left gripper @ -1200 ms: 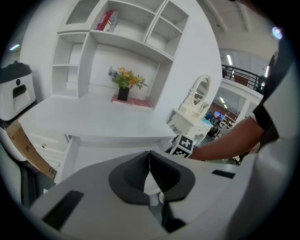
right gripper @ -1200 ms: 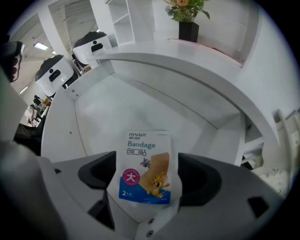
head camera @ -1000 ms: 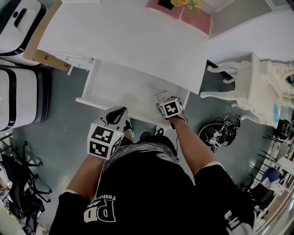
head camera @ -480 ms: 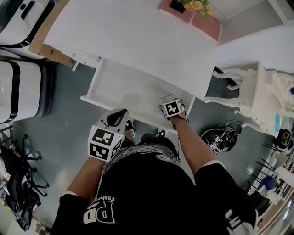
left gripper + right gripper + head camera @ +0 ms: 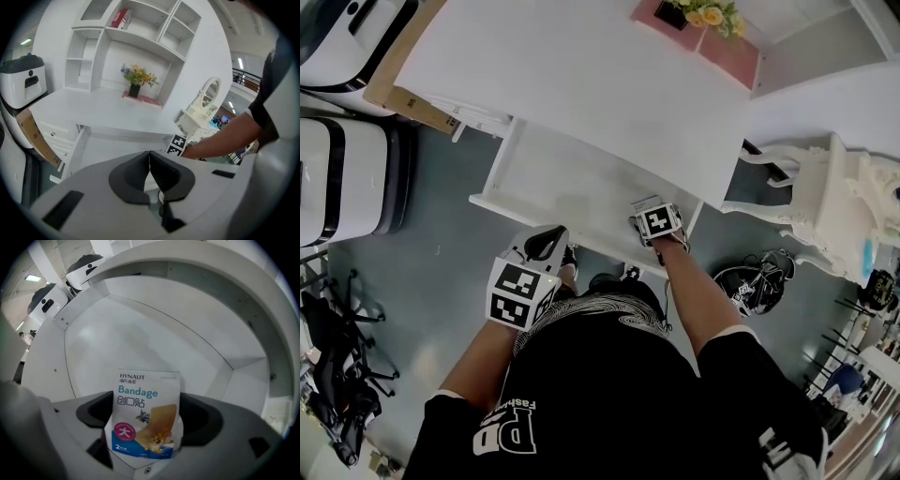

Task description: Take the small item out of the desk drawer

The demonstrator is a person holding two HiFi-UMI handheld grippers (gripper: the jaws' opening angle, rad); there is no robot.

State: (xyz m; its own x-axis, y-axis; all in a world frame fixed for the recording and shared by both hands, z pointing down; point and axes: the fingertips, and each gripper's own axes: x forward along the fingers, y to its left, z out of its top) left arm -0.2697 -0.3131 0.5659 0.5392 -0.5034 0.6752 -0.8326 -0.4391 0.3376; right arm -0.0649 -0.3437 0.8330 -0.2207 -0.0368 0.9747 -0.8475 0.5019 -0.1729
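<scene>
The head view looks steeply down from above the person (image 5: pixel 600 394) and takes in the whole white worktop (image 5: pixel 581 84), the open drawer (image 5: pixel 553 183) under its near edge and the floor (image 5: pixel 441 272) around. The left gripper view sits low before the drawer and faces across it to the worktop, the flowers (image 5: pixel 138 77) and the shelves (image 5: pixel 136 33) behind. The right gripper view points almost straight down, very near, inside the drawer. All three share the drawer. The head and left gripper views also share the worktop and flowers.
</scene>
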